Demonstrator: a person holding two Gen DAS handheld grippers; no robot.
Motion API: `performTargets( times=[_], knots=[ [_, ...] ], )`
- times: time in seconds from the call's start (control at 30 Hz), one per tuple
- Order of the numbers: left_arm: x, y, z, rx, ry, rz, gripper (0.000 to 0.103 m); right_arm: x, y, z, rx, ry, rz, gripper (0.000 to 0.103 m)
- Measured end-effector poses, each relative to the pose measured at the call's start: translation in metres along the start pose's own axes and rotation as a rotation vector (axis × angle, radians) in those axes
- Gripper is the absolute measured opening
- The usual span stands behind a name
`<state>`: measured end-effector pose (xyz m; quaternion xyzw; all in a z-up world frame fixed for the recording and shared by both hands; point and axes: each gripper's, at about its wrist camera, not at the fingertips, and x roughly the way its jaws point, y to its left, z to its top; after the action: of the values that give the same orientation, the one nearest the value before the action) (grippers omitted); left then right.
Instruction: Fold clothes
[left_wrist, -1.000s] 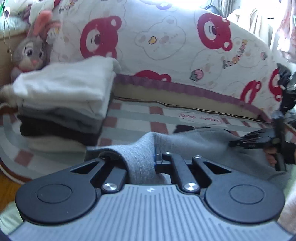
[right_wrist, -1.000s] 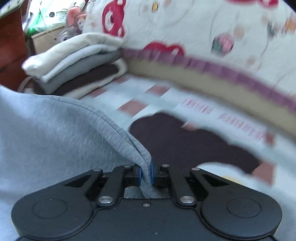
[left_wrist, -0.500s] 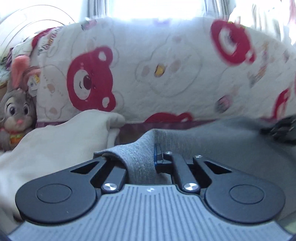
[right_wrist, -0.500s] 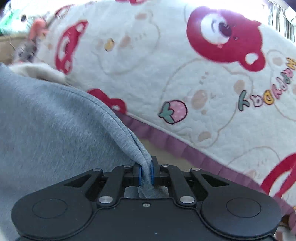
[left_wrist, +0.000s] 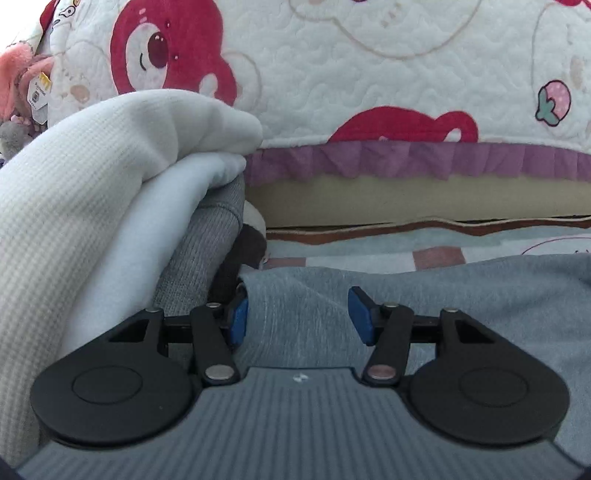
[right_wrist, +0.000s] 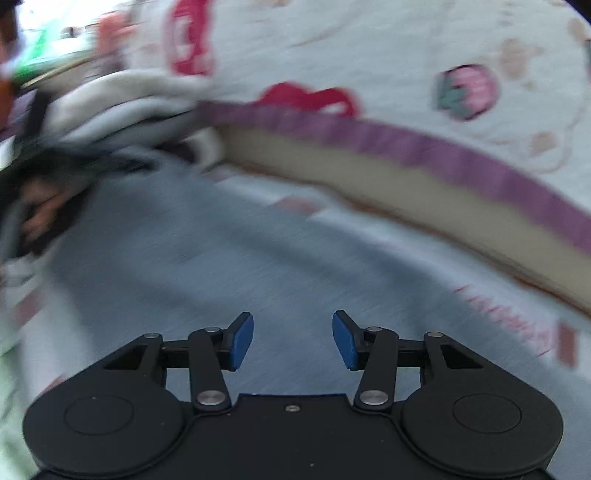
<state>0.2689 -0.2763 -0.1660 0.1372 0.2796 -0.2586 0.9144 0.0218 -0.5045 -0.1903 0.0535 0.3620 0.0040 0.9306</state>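
We hold the left gripper (left_wrist: 297, 319) and the right gripper (right_wrist: 293, 339) with jaws apart and clamped on nothing, each low over the grey garment (left_wrist: 424, 306), which lies spread across the lower half of both views on the checked mat (left_wrist: 369, 251). We judge that the left gripper's outer finger, close beside the stack of folded clothes (left_wrist: 110, 206) at left of frame, could snag and topple it. No containers are visible.

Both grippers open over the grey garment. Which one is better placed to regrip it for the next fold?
Probably left. The left gripper is open with a raised fold of the grey garment between its pads. The right gripper is open over flat cloth, and its view is blurred.
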Motion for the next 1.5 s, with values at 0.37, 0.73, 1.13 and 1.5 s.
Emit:
performTargets(
  times=[0.37,0.73,1.13,1.5],
  knots=[
    [-0.107,0.045,-0.081,-0.122,0.027,-0.147,0.067,-0.018,0.103,-0.058,-0.154,0.132,0.142,0.054],
    [-0.114,0.095,-0.168,-0.45,0.187,-0.113,0.067,-0.004,0.129,-0.08,-0.129,0.179,-0.051,0.058],
    [-0.114,0.095,-0.157,-0.42,0.095,-0.119,0.064,-0.013,0.12,-0.076,-0.044,0.206,-0.078,0.064],
    [-0.123,0.067,-0.146,-0.312,0.1,-0.175,0.061,0.0,0.189,-0.069,-0.733,0.054,-0.094,0.062]
  ],
)
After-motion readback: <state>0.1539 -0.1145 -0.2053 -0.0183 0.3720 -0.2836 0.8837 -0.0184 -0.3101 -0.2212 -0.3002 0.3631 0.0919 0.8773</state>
